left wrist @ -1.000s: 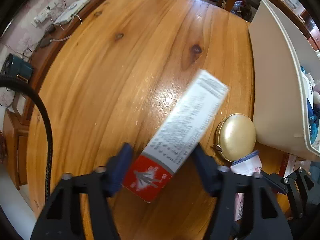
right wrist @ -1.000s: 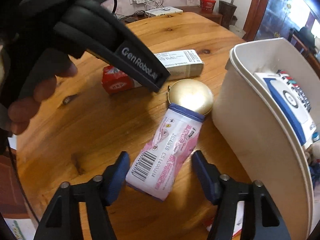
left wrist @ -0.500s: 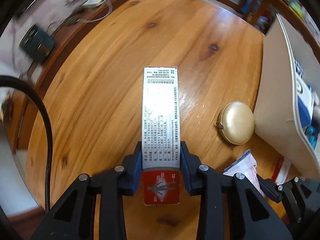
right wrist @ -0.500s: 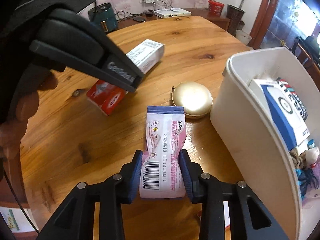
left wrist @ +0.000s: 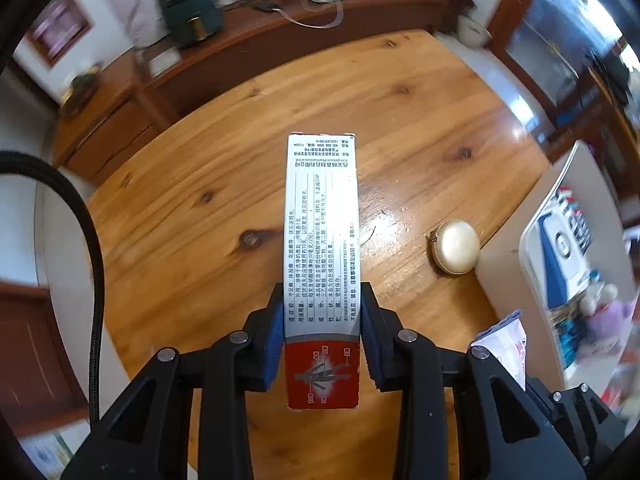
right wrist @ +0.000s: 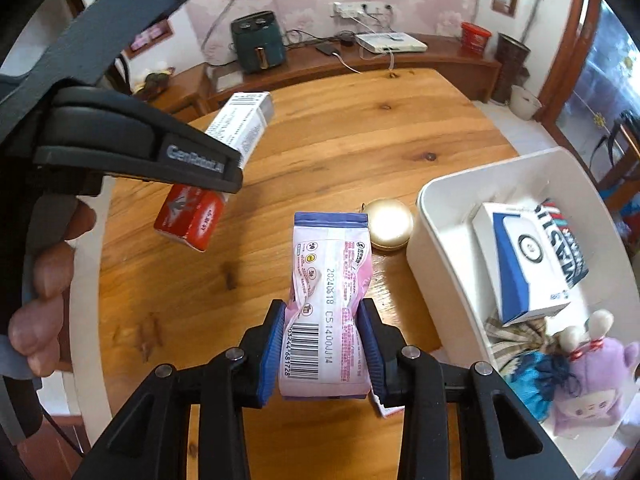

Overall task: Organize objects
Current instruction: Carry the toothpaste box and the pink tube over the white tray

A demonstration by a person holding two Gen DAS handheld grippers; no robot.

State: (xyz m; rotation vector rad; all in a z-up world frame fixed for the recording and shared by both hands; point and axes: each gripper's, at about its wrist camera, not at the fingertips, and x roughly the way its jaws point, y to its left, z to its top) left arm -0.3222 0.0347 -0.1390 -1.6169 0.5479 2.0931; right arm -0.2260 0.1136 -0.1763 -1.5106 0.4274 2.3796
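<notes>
Left hand-held gripper: blue pads clamped on both long sides of a white and red box, gripped near its red end. The box is clear of the wooden surface, its white printed end pointing away from the camera.

Right hand-held gripper: pads pressed into a pink and white packet, which buckles slightly at the grip — barcode end nearest the camera, purple sealed end farthest. The packet is also held above the surface.

Beyond the packet, a round gold case lies on the surface, just beside the white bin. In the bin: a blue and white box, a purple plush toy and a blue fabric item.

Far side — a wooden sideboard carrying a dark green appliance and a white device with cables.
</notes>
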